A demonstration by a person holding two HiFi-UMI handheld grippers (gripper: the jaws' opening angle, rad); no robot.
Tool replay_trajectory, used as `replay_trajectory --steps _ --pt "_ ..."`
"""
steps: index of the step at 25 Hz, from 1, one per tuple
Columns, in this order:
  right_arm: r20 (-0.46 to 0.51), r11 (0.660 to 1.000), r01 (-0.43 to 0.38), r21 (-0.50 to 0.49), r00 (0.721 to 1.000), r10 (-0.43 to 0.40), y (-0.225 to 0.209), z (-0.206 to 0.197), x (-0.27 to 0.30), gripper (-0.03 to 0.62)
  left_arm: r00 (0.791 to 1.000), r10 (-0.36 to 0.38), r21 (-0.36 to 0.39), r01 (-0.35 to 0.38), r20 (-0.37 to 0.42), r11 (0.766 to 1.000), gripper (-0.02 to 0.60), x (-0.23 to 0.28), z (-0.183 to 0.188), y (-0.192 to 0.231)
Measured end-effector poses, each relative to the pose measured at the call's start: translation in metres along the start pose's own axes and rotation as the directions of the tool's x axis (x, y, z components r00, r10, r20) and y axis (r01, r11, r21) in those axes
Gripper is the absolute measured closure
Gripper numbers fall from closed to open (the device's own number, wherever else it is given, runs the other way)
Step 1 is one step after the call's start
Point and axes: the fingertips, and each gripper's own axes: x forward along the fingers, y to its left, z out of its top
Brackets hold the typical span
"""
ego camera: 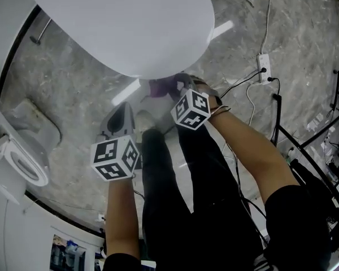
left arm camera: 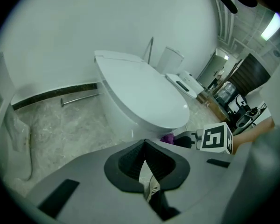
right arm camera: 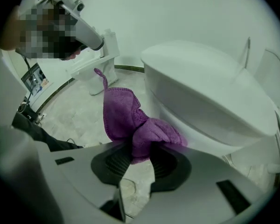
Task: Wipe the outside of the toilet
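My right gripper [right arm camera: 141, 153] is clamped on the purple cloth [right arm camera: 123, 118], just beside the front of the toilet [right arm camera: 200, 87]; my left gripper [left arm camera: 144, 148] hangs nearby, jaws together, holding nothing

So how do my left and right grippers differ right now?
The right gripper is clamped on a purple cloth. The left gripper has its jaws together with nothing between them. The right gripper is up at the toilet, with the cloth close to the bowl. The left gripper sits back from it, over the floor. Both are grey and both are closed.
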Motion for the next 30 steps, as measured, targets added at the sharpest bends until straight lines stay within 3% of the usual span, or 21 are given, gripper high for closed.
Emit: replay_trajectory --steps 12,20,30 --pt "0.034 0.979 0.156 0.133 0.986 -0.162 0.038 0.079 0.044 0.482 0.999 0.047 -0.071 -0.047 0.000 0.996 0.573 -0.057 -0.059 0.112" --pt "0.062 0.947 0.233 0.219 0.966 -0.252 0.042 0.143 0.075 0.482 0.998 0.055 -0.111 -0.055 -0.005 0.992 0.574 -0.081 -0.075 0.182" --pt "0.028 0.860 0.336 0.384 0.927 -0.375 0.030 0.185 0.105 0.482 1.000 0.001 -0.073 -0.001 0.004 0.997 0.574 -0.091 -0.066 0.232"
